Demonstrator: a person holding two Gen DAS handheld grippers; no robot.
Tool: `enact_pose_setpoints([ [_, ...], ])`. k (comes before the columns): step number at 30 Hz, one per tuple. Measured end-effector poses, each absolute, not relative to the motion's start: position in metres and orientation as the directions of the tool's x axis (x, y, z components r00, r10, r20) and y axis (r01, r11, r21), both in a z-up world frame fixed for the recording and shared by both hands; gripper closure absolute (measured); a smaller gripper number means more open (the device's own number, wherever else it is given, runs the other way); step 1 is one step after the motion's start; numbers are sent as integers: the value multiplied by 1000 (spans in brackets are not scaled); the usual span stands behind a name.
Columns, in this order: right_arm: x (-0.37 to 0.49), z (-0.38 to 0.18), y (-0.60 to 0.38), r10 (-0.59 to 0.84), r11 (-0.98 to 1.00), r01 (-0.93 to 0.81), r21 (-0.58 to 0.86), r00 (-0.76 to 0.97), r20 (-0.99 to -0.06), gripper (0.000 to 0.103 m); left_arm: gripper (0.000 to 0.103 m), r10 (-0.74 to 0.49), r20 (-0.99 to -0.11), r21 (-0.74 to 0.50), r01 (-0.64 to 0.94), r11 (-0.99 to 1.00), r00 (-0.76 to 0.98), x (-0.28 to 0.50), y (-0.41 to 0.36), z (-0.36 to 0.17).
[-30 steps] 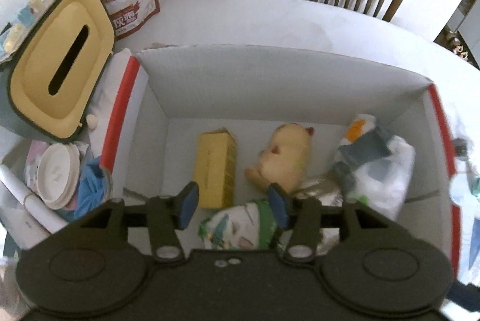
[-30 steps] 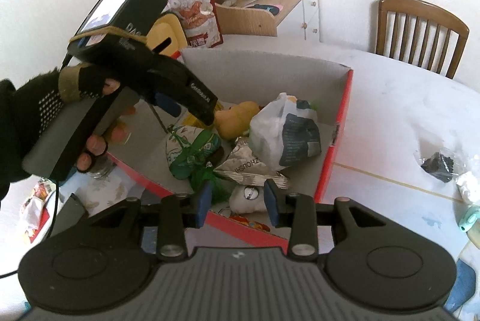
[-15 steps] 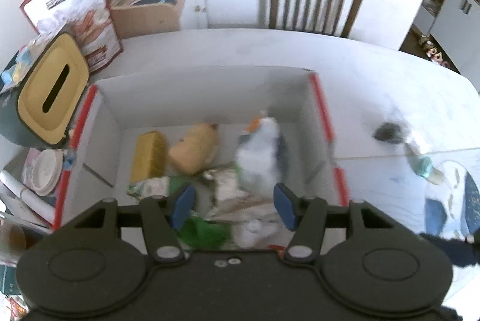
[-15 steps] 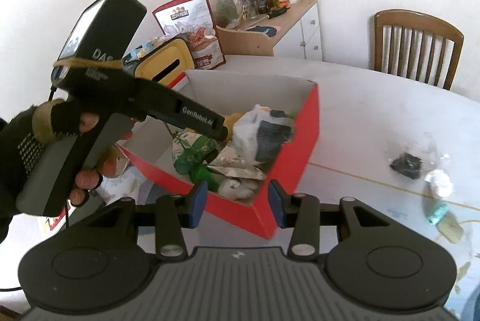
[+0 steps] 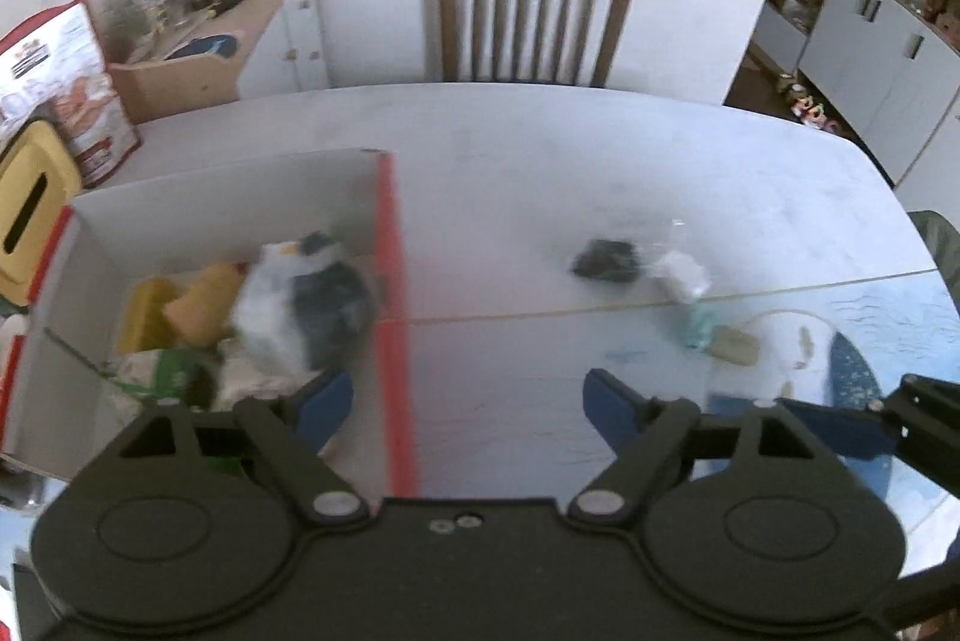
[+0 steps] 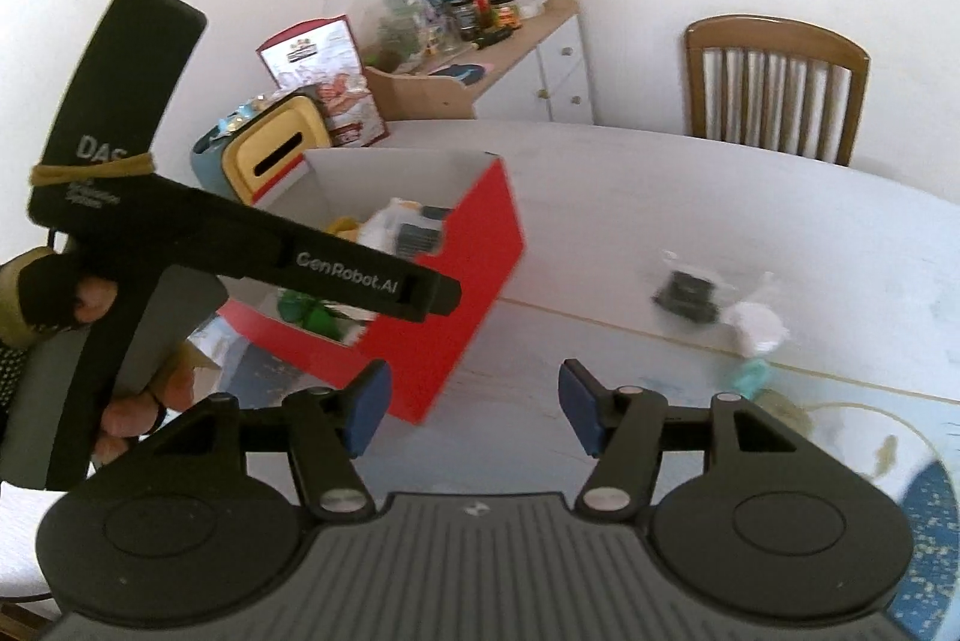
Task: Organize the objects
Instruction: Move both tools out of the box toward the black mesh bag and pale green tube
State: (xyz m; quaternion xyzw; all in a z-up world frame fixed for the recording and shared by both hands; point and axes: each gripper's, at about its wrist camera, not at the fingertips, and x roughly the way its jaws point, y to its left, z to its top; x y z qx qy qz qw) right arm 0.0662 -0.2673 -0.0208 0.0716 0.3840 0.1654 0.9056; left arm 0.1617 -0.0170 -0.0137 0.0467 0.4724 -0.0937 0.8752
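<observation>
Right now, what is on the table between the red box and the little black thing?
Nothing: between the red box and the little black thing there is only bare white table, crossed by a thin seam line. The right wrist view shows it best.

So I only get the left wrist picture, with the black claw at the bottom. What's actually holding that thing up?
Observer: A person. The right wrist view shows a gloved hand holding the left claw, whose jaws are opening with nothing gripped.
Operator: Is there a second claw?
Observer: Yes. The right claw has blue pads, and its jaws are opening too, with nothing in them. It is over the table, beside the box.
Operator: That box looks white with a red edge to me.
Observer: From the right wrist view, its outer walls are solid red.
</observation>
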Motion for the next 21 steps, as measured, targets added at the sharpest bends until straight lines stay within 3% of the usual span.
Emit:
enact_pose_setpoints([
  [10,55,-31,-338,291,956,-169,242,678,-675,35,3,-142,-840,-13,241,970,523,156,-76,-31],
  [17,55,-42,-370,257,964,-144,222,705,-661,21,0,-156,-827,-14,258,966,541,160,-98,-36],
  [21,62,-55,-383,217,975,-127,180,706,-674,20,0,-139,-821,8,255,967,553,170,-107,-41],
])
